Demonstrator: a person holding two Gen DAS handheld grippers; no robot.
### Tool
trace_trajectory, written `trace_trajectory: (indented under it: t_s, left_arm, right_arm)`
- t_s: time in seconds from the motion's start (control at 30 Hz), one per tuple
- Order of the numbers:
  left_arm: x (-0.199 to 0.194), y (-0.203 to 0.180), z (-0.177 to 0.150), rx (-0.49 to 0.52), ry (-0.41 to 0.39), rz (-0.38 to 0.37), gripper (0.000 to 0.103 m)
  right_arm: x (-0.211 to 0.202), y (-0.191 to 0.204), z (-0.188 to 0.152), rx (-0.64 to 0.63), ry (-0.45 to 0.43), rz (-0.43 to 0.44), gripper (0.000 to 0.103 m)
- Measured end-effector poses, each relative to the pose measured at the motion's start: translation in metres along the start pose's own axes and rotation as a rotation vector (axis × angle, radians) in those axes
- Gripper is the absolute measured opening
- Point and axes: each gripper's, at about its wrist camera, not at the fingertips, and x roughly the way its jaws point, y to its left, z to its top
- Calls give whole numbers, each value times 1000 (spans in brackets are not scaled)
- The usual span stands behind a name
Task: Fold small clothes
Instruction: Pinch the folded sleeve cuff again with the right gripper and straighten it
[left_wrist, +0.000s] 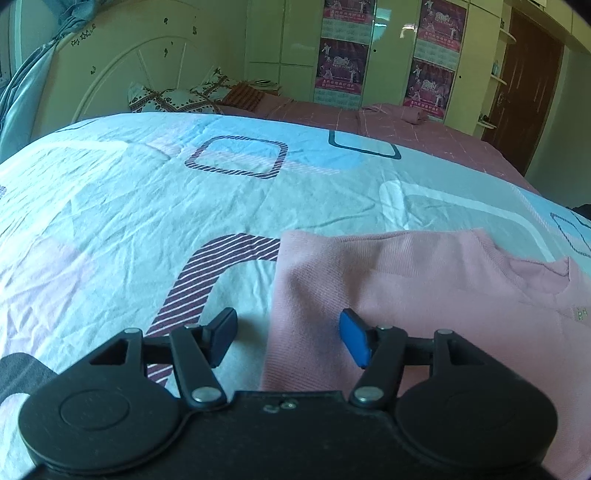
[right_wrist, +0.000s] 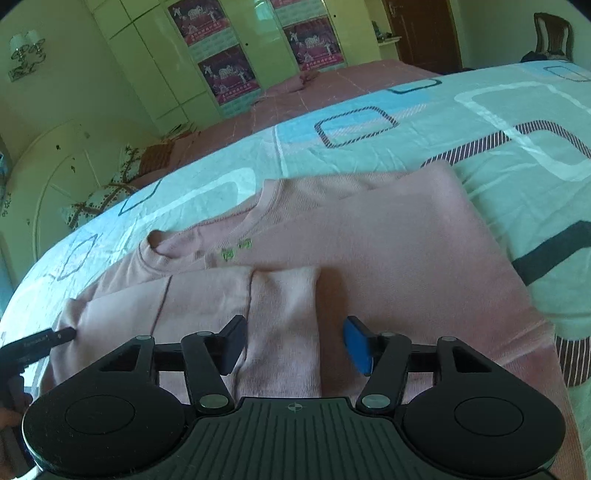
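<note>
A pink sweater (right_wrist: 369, 236) is seen spread flat on a bed, over a pale sheet (left_wrist: 147, 192) printed with blue and striped rounded squares. In the right wrist view, one sleeve (right_wrist: 236, 295) is folded across the body, with its cuff lying between the fingers of the right gripper (right_wrist: 295, 345). Those fingers are spread wide, a dark pad to one side and a blue pad to the other, and nothing is gripped. A small green mark (right_wrist: 236, 249) is visible just below the neckline (right_wrist: 207, 229).

In the left wrist view, the left gripper (left_wrist: 288, 338) is likewise held wide apart and empty, just above the sweater's (left_wrist: 424, 295) straight side edge; the blue pad is placed over pink fabric, the dark pad over the sheet. A thin black object (right_wrist: 40, 339) is seen touching the sweater's shoulder at the left edge of the right view; what it is cannot be told.

Behind the bed, a white headboard (left_wrist: 122, 70), patterned pillows (left_wrist: 173, 98), a pink cover (left_wrist: 406, 129) and a wardrobe (left_wrist: 295, 44) hung with posters (left_wrist: 341, 66) are shown.
</note>
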Motion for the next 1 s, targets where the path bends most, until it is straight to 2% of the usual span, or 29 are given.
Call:
trace_trajectory:
  t_s: [0.03, 0.07, 0.1, 0.17, 0.2, 0.3, 0.4, 0.43, 0.5, 0.57, 0.63, 0.67, 0.7, 0.8, 0.93, 1.0]
  left_arm:
    - [-1, -1, 0, 2, 2, 1, 60]
    - [-4, -1, -1, -1, 5, -2, 59]
    - [-7, -1, -2, -3, 7, -3, 59]
    - [-14, -2, -5, -2, 5, -12, 59]
    - [-19, -2, -8, 1, 3, -15, 59]
    - [-33, -4, -18, 8, 2, -29, 59]
    - [-46, -4, -31, 11, 5, -36, 59]
    - [-48, -5, -35, 15, 11, -36, 59]
    - [-53, -5, -42, 10, 18, -38, 59]
    - [-60, -4, -46, 3, 19, -39, 59]
    - [-67, -5, -49, -9, 21, -51, 59]
    - [-71, -6, -51, -6, 23, -55, 59]
    - [-73, -8, -53, 0, 23, -58, 60]
    - [-74, -13, -58, 7, 25, -56, 62]
    - [-67, -13, -62, -1, 39, -37, 64]
    - [-69, -14, -61, -2, 43, -30, 64]
  right_arm:
    - [0, 0, -3, 0, 8, -3, 58]
    - [-1, 0, -6, 0, 14, 1, 53]
    - [-3, 3, -9, -9, 17, -2, 32]
    - [-6, 6, -12, -17, 33, 6, 11]
    - [-8, 8, -13, -26, 29, 2, 6]
    - [-12, 11, -14, -67, 12, -18, 4]
    - [-21, 13, -13, -105, -52, -72, 1]
    - [-20, 14, -13, -129, -49, -101, 1]
    - [-12, 10, -15, -126, -4, -87, 1]
    - [-19, 9, -15, -110, -46, -80, 2]
    - [-25, 8, -12, -77, -61, -44, 16]
    - [-28, 9, -11, -69, -70, -30, 37]
    - [-29, 12, -11, -77, -75, -33, 53]
    - [-27, 23, -13, -126, -74, -30, 54]
    - [-2, 24, -22, -183, 25, -124, 54]
    - [-1, 19, -25, -200, 20, -134, 54]
